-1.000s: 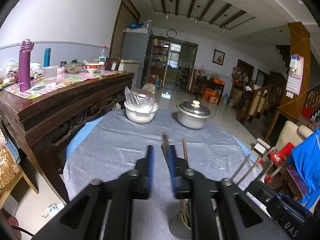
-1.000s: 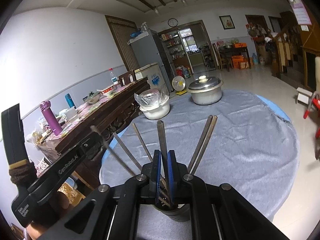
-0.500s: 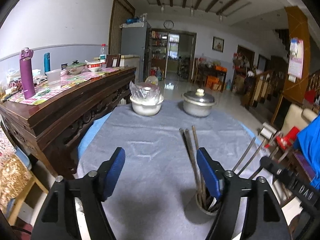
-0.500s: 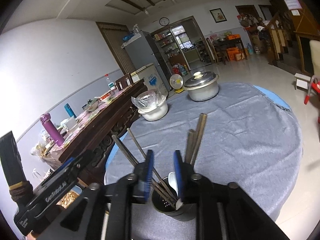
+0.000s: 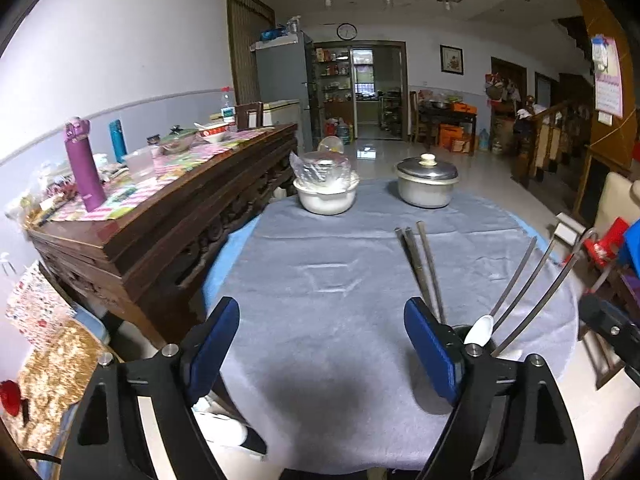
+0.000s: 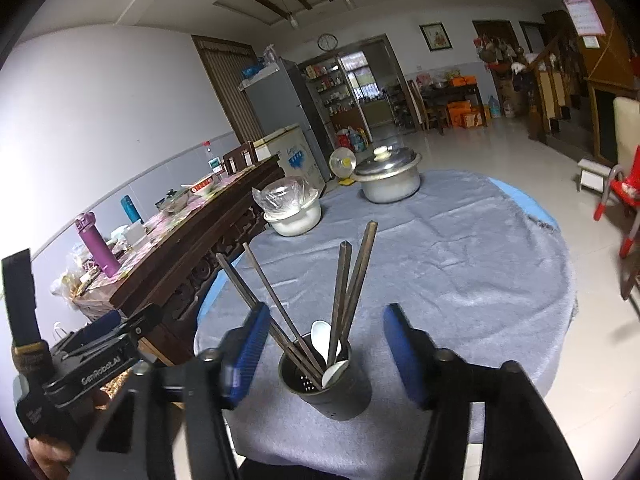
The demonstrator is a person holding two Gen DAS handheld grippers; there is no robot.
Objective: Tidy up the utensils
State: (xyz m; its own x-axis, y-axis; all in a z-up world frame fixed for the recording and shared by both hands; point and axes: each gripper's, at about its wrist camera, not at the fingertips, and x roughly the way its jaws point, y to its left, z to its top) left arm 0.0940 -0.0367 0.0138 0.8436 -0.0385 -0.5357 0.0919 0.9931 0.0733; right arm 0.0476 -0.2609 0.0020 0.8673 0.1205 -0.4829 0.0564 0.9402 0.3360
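Observation:
A dark metal utensil holder (image 6: 326, 386) stands on the grey tablecloth (image 6: 460, 264) near the table's front edge. Several brown chopsticks (image 6: 348, 280) and white spoons (image 6: 326, 338) stand in it. My right gripper (image 6: 324, 344) is open and empty, its jaws spread on both sides of the holder, just above it. My left gripper (image 5: 320, 338) is open and empty over bare cloth; the holder (image 5: 464, 330) with chopsticks (image 5: 424, 268) and a spoon (image 5: 480, 330) shows behind its right finger. The left gripper's body also shows in the right wrist view (image 6: 96, 364).
A white bowl covered in plastic (image 5: 326, 194) and a lidded steel pot (image 5: 426, 184) stand at the table's far side. A dark wooden sideboard (image 5: 160, 216) with a purple bottle (image 5: 84, 164) stands close on the left. Red chairs (image 6: 620, 200) stand on the right.
Both grippers have opened wide and let go of the chopsticks, which now stand in the holder. Both have drawn back and up a little.

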